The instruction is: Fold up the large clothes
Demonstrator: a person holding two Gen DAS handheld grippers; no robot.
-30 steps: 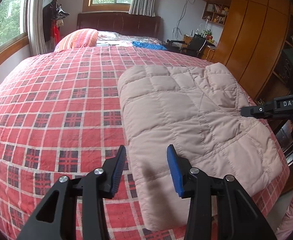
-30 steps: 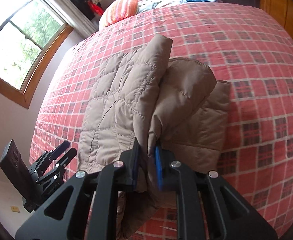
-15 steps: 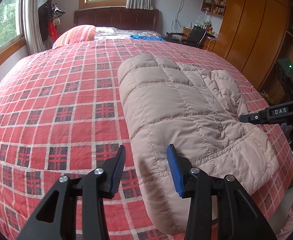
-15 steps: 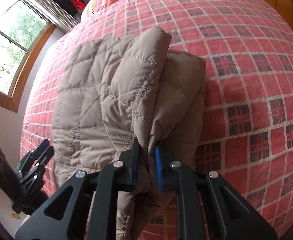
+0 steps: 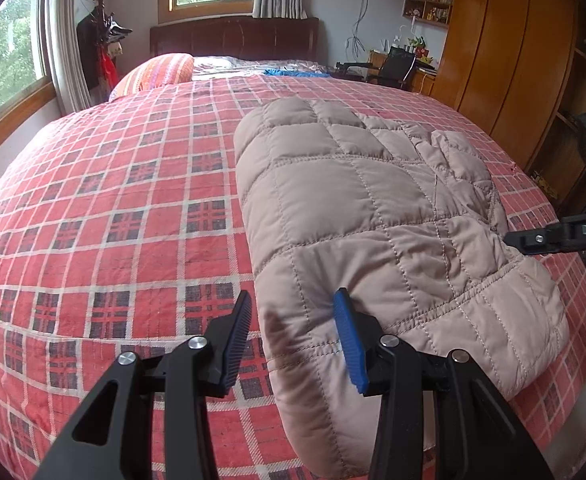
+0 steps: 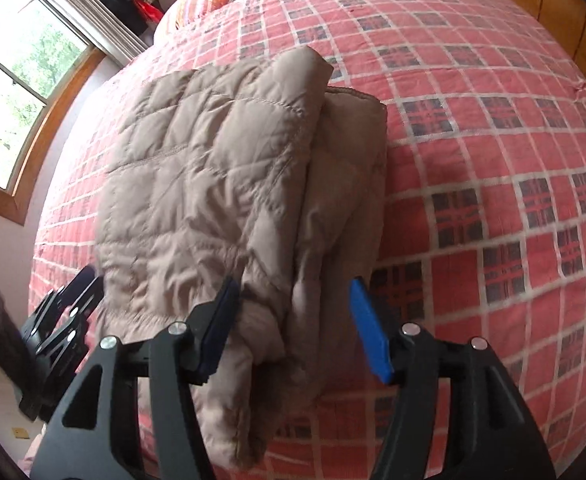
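Right now both your grippers have jaws apart, gripping nothing. Left gripper (image 5: 291,340) straddles the near-left edge of the jacket (image 5: 373,220); right gripper (image 6: 293,324) has the folded edge lying loose between its jaws, apparently unpinched.

Jacket sits folded on the bed (image 5: 113,200), toward its near right corner, about 2 o'clock from the left gripper, in the left wrist view. Its near end looks to droop over the bed edge.

Risks:
- Puffy quilting springs back. With nothing clamped, the top layer at 12 o'clock in the right wrist view could unroll off the layer under it.
- Overhanging end may drag the stack off the bed if you nudge it.
- Close the left jaws where they are and you probably pinch bedspread along with jacket.
- Slick shell: a shallow bite will slip.
- Right wrist view is motion-blurred, so layer count at the edge is unclear.

Containers: none in play. Shelves (image 5: 429,0) at 1 o'clock hold books; the rest is too small to tell.
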